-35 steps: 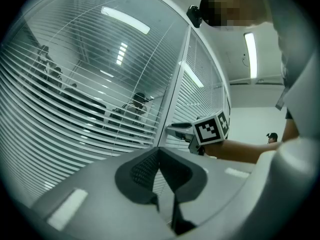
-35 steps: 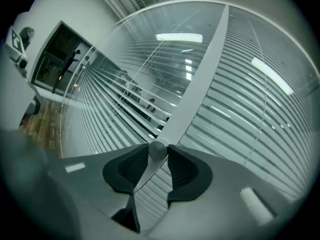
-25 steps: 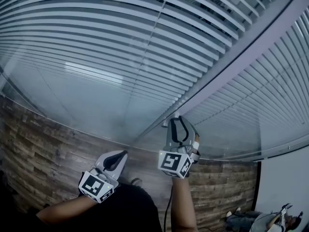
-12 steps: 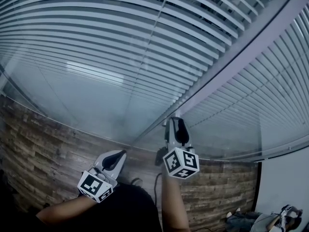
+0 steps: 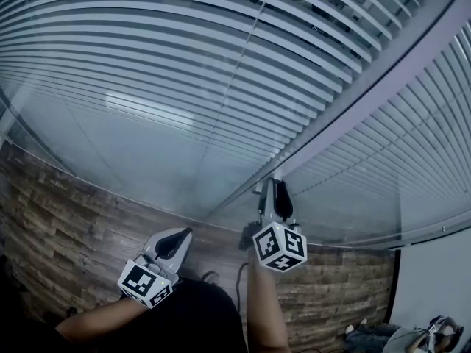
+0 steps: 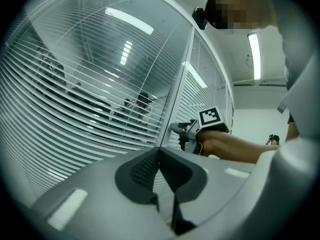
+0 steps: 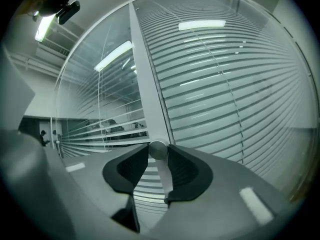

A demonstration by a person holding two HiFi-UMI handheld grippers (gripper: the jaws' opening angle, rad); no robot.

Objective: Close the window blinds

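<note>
White slatted blinds (image 5: 184, 72) hang behind the glass on both sides of a pale upright frame post (image 5: 353, 98). A small round metal knob (image 7: 158, 149) sticks out of that post low down. My right gripper (image 5: 273, 188) points level at the post and is shut on the knob; its jaws have just been closing, with the knob between the pads (image 7: 180, 169). In the right gripper view, the slats left of the post (image 7: 110, 129) let me see through, while those on its right (image 7: 225, 89) look flatter. My left gripper (image 5: 179, 235) hangs shut and empty, lower left, apart from the glass.
Below the blinds the glass (image 5: 140, 160) is bare down to a wood-pattern floor (image 5: 66, 234). A white wall (image 5: 434, 278) stands at the right with some things on the floor by it. A dark cable (image 5: 240, 278) hangs beside my right arm.
My right gripper has rolled about its own axis at the post, so its marker cube now faces differently and the jaws show edge-on. The left gripper has stayed put.
</note>
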